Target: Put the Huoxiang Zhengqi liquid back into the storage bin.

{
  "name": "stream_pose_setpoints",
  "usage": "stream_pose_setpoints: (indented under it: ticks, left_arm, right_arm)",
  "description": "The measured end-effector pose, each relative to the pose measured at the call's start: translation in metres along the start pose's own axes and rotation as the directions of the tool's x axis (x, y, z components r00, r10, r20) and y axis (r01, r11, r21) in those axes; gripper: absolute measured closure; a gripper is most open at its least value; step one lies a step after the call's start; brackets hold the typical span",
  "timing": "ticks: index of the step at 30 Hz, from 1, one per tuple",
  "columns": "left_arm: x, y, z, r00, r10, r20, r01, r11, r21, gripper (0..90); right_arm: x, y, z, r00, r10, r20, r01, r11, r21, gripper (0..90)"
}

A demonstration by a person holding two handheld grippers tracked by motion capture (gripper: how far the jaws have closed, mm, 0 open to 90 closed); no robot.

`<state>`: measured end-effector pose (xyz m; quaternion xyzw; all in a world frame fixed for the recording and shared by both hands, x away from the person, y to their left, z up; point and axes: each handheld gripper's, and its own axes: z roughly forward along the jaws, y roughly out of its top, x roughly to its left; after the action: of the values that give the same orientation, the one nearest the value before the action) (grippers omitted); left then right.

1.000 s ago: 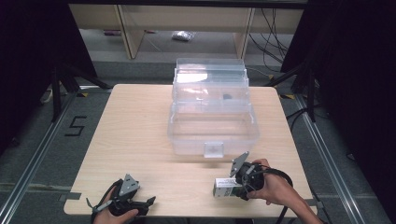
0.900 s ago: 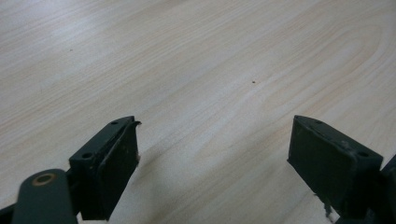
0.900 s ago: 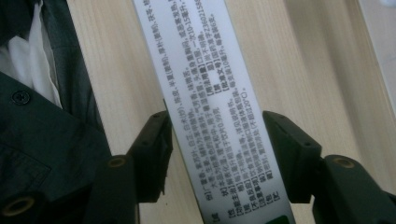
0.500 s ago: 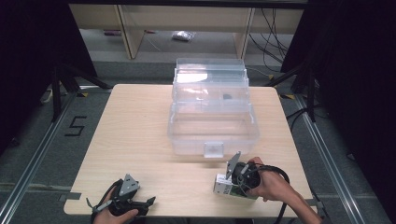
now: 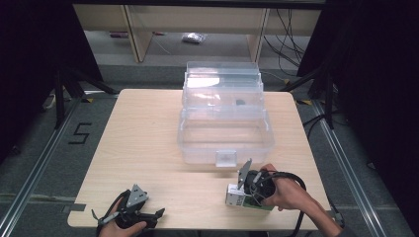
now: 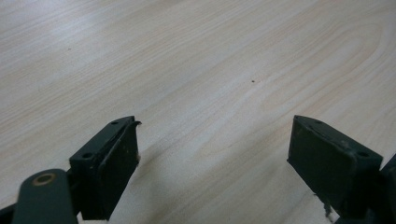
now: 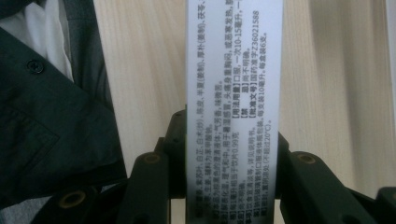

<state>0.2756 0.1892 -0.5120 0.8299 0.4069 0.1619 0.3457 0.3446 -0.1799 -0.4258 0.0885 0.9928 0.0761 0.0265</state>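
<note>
Right gripper (image 5: pixel 236 193) clamps a small printed box (image 7: pixel 233 93) near the table's (image 5: pixel 148 128) front edge, probably bound for the open clear bin (image 5: pixel 225 136); left gripper (image 6: pixel 215 172) rests open at the front-left corner.

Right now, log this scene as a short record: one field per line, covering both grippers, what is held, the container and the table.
left gripper: open, holding nothing, low at the table's near-left edge
right gripper: shut on the printed carton, near-right
printed carton: white, printed with small text
container: clear plastic box, lid open, mid-table
box contents: a small dark item in the upper tier
table: light wood
</note>
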Motion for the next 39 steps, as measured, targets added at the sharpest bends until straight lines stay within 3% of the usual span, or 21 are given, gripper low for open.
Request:
stream_pose_setpoints:
  ticks: [1,2,6,9,12,17,20,21,24,25,27,29,30,32,35,37,38,39]
  left_arm:
    - [0.000,0.000,0.000,1.0000,-0.008,0.003,0.008,1.0000,-0.002,15.6]
    - [0.001,0.001,-0.001,1.0000,0.006,0.002,-0.006,1.0000,0.003,15.6]
    - [0.000,0.000,0.000,1.0000,-0.008,0.002,0.008,0.9999,-0.006,15.6]
    - [0.000,0.000,-0.001,0.9999,-0.009,0.006,0.009,0.9999,-0.010,15.6]
    - [0.001,0.001,-0.001,1.0000,-0.005,0.003,0.005,1.0000,-0.001,15.6]
    - [0.000,0.000,-0.001,1.0000,-0.003,0.004,0.003,1.0000,0.002,15.6]
    - [0.000,0.000,-0.001,1.0000,-0.005,0.001,0.005,1.0000,0.000,15.6]
    - [0.000,0.000,-0.001,1.0000,-0.005,0.001,0.005,1.0000,0.000,15.6]
    - [0.001,0.001,-0.002,1.0000,0.003,0.002,-0.003,1.0000,0.006,15.6]
    - [0.000,0.001,-0.001,1.0000,-0.006,0.002,0.006,1.0000,-0.001,15.6]
    - [0.000,0.000,-0.001,1.0000,-0.006,0.003,0.006,1.0000,0.001,15.6]
    - [0.001,0.001,-0.001,1.0000,-0.008,0.000,0.008,1.0000,-0.001,15.6]
    - [0.001,0.001,-0.001,1.0000,-0.005,0.001,0.005,1.0000,0.000,15.6]
    - [0.000,0.000,-0.001,1.0000,-0.006,0.003,0.006,1.0000,0.001,15.6]
    - [0.000,0.000,-0.001,0.9999,-0.012,0.004,0.012,0.9998,-0.014,15.6]
    - [0.000,0.000,-0.002,0.9999,-0.002,0.012,0.002,1.0000,0.001,15.6]
    - [0.001,0.000,-0.001,1.0000,-0.006,0.003,0.006,1.0000,-0.001,15.6]
    - [0.001,0.000,-0.001,1.0000,-0.007,0.002,0.007,1.0000,-0.002,15.6]
  right_arm:
    - [0.002,0.001,-0.004,0.9991,0.042,0.002,-0.042,0.999,0.017,64.8]
    - [0.001,0.001,-0.005,0.9990,0.045,0.001,-0.045,0.999,0.016,64.8]
    - [-0.001,0.006,-0.012,0.9992,0.038,0.008,-0.038,0.999,0.028,64.8]
    - [-0.007,0.007,-0.015,1.0000,-0.001,0.006,0.001,1.000,0.018,64.8]
    - [-0.008,0.008,-0.019,0.9997,0.022,0.003,-0.022,0.999,0.025,64.8]
    - [-0.015,0.008,-0.026,0.9999,0.014,0.004,-0.014,1.000,0.015,64.8]
    - [-0.021,0.009,-0.032,0.9992,-0.029,0.027,0.029,1.000,-0.009,64.9]
    - [-0.019,0.009,-0.035,0.9996,0.006,0.027,-0.006,1.000,0.001,64.9]
    - [-0.022,0.010,-0.040,0.9998,-0.007,0.020,0.007,1.000,-0.021,64.9]
    - [-0.022,0.011,-0.046,0.9995,0.028,0.014,-0.028,1.000,-0.012,64.9]
    - [-0.023,0.012,-0.047,0.9996,0.026,0.012,-0.026,1.000,-0.011,64.9]
    - [-0.028,0.014,-0.053,0.9994,-0.025,0.023,0.026,0.999,-0.025,64.9]
    - [-0.026,0.015,-0.055,0.9999,0.010,0.013,-0.010,1.000,-0.026,64.9]
    - [-0.027,0.017,-0.060,0.9998,0.017,0.010,-0.017,1.000,-0.021,64.9]
    - [-0.031,0.019,-0.067,0.9998,0.006,0.020,-0.005,1.000,-0.026,64.9]
    - [-0.032,0.020,-0.069,0.9996,0.023,0.018,-0.023,0.999,-0.036,64.9]
    - [-0.036,0.020,-0.074,0.9998,-0.008,0.019,0.009,0.999,-0.038,65.0]
    - [-0.037,0.021,-0.076,0.9998,0.011,0.017,-0.010,0.999,-0.053,65.0]
